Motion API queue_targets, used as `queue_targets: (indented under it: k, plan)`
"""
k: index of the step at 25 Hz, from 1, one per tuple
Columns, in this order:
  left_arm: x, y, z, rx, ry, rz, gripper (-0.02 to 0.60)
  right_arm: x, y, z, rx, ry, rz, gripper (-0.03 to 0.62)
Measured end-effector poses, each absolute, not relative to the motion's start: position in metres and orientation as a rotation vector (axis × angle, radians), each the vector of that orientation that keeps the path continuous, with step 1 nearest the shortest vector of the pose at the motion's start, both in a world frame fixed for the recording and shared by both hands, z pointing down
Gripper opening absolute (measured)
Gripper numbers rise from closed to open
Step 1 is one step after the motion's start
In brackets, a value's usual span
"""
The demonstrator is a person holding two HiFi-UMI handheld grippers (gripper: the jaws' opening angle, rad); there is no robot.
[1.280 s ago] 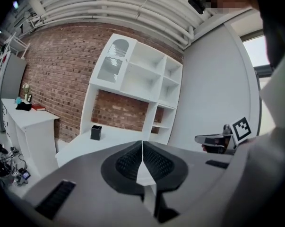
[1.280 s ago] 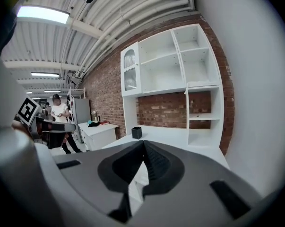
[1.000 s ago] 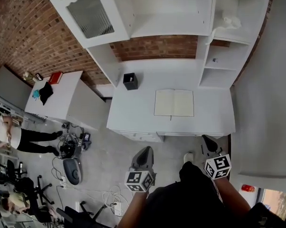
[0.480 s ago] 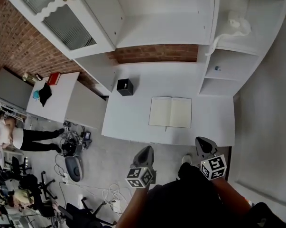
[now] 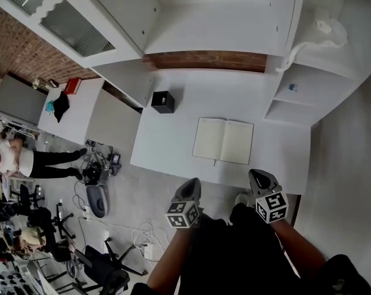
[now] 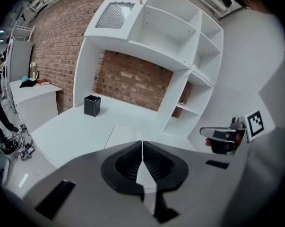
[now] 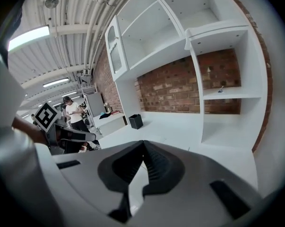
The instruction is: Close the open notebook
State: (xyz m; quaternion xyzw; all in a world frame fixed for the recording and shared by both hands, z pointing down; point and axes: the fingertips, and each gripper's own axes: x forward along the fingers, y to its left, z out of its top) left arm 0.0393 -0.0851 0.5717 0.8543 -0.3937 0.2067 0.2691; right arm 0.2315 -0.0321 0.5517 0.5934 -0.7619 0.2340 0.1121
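An open notebook [image 5: 223, 141] with blank cream pages lies flat on the white desk [image 5: 173, 134], near its front edge. My left gripper [image 5: 191, 186] hovers just off the desk's front edge, left of the notebook, shut with nothing in it. Over the desk's front edge, below the notebook's right page, my right gripper [image 5: 259, 178] is also shut and empty. The left gripper view has the notebook [image 6: 125, 134] just beyond the shut jaws, and the right gripper [image 6: 218, 137] at the right. In the right gripper view the left gripper [image 7: 71, 135] appears at the left.
A black square pen holder [image 5: 163, 101] stands at the desk's back left. White shelving [image 5: 308, 97] rises at the right and a cabinet [image 5: 80, 23] hangs above. A side table [image 5: 68, 112] and a person [image 5: 25, 161] are at the left, with cables on the floor.
Both grippers have moved forward and down toward the desk's front edge, staying shut. The notebook has not moved.
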Motion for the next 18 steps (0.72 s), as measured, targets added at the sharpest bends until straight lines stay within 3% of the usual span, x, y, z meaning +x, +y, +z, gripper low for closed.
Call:
queue_targets:
  k: [15, 18]
  plan:
    - [0.037, -0.123, 0.674, 2.224, -0.936, 0.712, 0.008, 0.167, -0.096, 0.629, 1.512, -2.122, 0.731, -0.002]
    - [0.03, -0.135, 0.684, 2.195, -0.944, 0.674, 0.008, 0.148, -0.112, 0.647, 1.409, -2.1, 0.689, 0.037]
